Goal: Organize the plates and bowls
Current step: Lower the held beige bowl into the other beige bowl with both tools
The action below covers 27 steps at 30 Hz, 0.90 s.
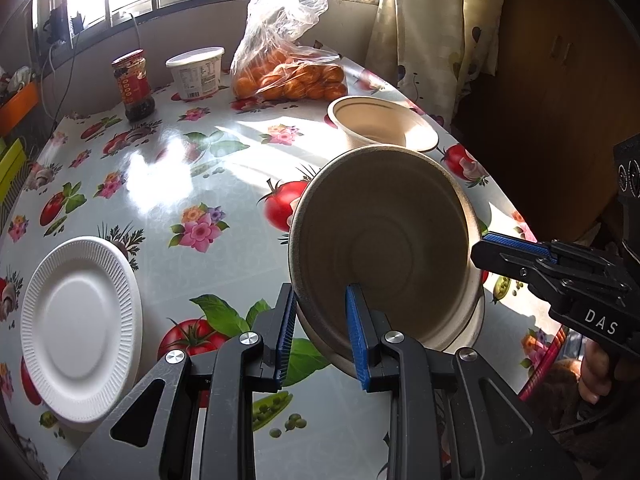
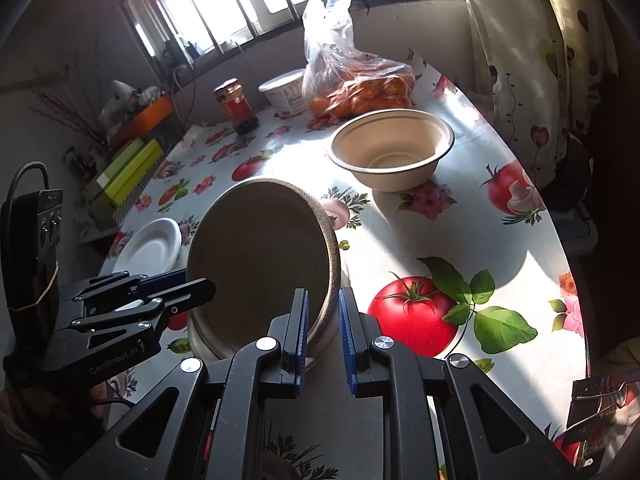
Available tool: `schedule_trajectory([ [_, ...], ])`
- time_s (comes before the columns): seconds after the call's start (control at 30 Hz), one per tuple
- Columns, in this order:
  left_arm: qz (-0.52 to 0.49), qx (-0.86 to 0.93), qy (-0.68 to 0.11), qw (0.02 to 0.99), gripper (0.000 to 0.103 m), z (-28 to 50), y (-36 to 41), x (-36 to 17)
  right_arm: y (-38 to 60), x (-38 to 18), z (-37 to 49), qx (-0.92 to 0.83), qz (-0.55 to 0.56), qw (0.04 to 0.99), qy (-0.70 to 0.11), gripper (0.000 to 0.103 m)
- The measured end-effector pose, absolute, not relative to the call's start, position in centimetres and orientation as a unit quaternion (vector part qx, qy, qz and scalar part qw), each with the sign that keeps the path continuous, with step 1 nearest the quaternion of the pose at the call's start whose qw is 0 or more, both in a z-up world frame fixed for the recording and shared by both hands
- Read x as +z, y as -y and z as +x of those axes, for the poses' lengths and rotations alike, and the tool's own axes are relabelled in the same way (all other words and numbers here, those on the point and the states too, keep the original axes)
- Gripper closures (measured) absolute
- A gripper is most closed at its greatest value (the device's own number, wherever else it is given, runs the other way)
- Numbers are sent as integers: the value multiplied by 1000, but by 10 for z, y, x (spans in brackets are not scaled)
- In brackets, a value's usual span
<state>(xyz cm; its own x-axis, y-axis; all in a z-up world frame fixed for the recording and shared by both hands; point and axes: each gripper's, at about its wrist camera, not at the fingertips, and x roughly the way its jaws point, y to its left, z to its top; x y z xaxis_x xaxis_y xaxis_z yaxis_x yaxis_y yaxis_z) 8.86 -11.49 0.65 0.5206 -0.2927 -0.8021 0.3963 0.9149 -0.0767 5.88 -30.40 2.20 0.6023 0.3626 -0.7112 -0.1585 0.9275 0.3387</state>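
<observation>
A brown paper bowl (image 1: 384,240) (image 2: 260,260) is tipped up on edge near the front of the table. A second bowl (image 1: 464,328) (image 2: 200,340) is nested under it. My left gripper (image 1: 320,292) (image 2: 198,280) is shut on the tipped bowl's wall, one pad inside and one outside. My right gripper (image 2: 323,292) (image 1: 480,248) is shut on the opposite rim. A cream bowl (image 1: 384,124) (image 2: 392,148) stands upright farther back. At the left lies a white paper plate (image 1: 80,328) (image 2: 152,248).
A bag of oranges (image 1: 288,76) (image 2: 360,92), a white tub (image 1: 196,72) and a red-labelled jar (image 1: 134,84) stand at the far edge of the fruit-print tablecloth (image 1: 180,160). Green boxes (image 2: 124,176) sit beyond the left edge. A curtain (image 2: 532,60) hangs at the right.
</observation>
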Motion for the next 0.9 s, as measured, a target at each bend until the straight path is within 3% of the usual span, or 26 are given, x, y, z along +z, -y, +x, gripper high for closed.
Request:
schedule_trajectory([
  [0.9,64,-197,-451,868,77,90,118,3,306,18,60,144,115,889,-419,87],
])
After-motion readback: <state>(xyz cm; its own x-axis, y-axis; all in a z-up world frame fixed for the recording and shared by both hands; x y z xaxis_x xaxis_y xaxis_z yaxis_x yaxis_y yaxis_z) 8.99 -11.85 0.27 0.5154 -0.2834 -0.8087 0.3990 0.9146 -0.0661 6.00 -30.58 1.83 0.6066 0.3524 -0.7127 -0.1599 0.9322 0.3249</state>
